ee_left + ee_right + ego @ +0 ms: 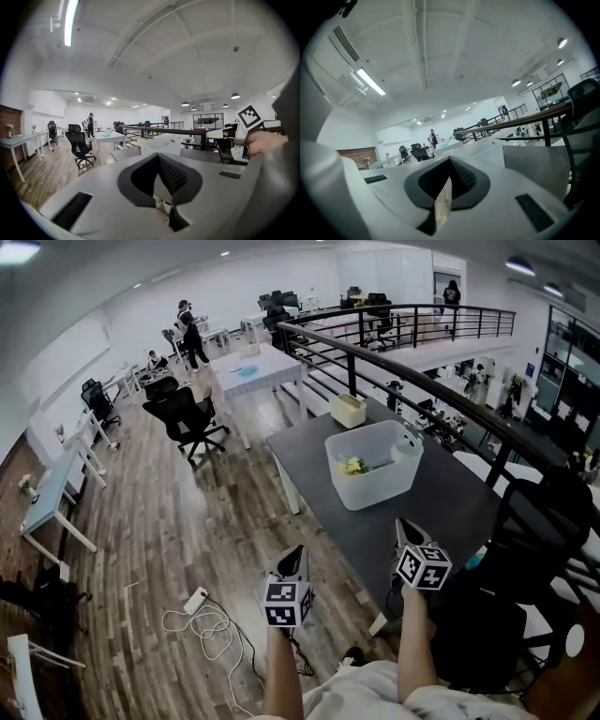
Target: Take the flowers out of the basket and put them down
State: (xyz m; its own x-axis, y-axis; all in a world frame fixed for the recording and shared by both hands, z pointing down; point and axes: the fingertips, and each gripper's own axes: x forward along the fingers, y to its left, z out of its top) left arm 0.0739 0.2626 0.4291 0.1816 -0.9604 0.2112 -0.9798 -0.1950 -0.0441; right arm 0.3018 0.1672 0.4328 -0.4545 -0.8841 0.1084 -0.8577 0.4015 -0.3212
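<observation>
Yellow flowers lie in the basket, beyond the left tongs and right tongs, both clenched empty.

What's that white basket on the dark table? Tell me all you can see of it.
The basket is a white, rounded-rectangular tub with smooth, solid walls. It looks like plastic and has an open top. It stands upright on the dark grey table, near its middle. Yellow-green flowers lie inside at its left end. A small cream box sits behind it, apart.
</observation>
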